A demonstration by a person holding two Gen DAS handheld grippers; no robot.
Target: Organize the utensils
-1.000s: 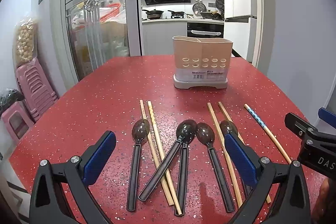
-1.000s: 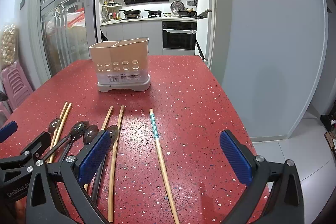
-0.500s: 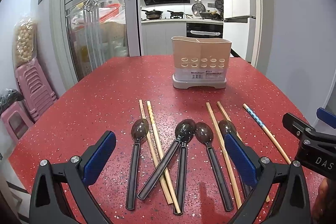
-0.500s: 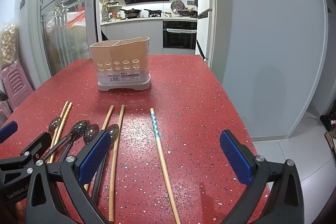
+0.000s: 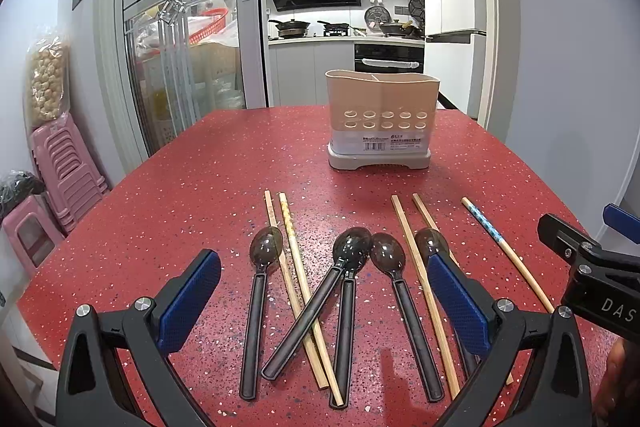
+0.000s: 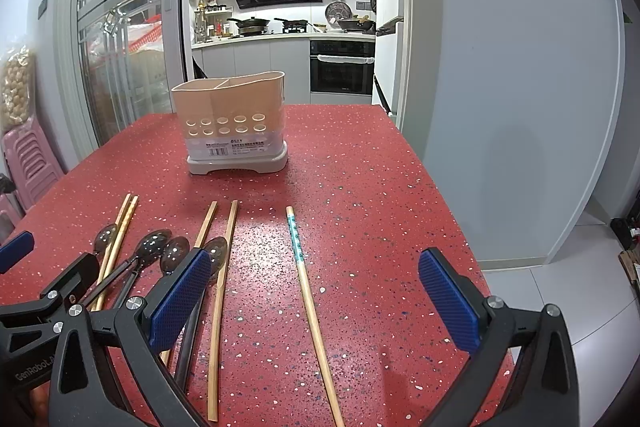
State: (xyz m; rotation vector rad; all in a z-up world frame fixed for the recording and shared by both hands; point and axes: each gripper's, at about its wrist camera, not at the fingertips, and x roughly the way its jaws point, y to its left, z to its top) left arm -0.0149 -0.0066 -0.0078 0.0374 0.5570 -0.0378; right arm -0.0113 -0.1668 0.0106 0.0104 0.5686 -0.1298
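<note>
Utensils lie loose on a red speckled table [image 5: 168, 195] in the left wrist view: five dark spoons [image 5: 262, 267] and several wooden chopsticks [image 5: 298, 275] fanned across the near half, with a beige utensil holder [image 5: 380, 119] standing upright farther back, well apart from them. The left gripper [image 5: 324, 301] hovers above the spoons, jaws spread wide and holding nothing; its right finger hides most of the rightmost spoon's handle. Beyond the table, a glass sliding door, stacked pink stools [image 5: 64, 171] and an open kitchen with pans on the hob. The letters "DAS" show on the right gripper's body at the frame edge, cut off. The holder's barcode label is too small to read.

In the right wrist view, the right gripper [image 6: 316, 301] hangs over a blue-patterned chopstick [image 6: 306, 291], jaws likewise wide apart and empty. The holder [image 6: 232, 123] shows a divider between two compartments. The spoons [image 6: 176, 255] lie to the left, partly hidden behind the gripper's left finger. "GenRobot" reads on the left gripper's body, lower left, its ending cut off. A grey wall and tiled floor fall away beside the table's [image 6: 360, 187] right edge.
</note>
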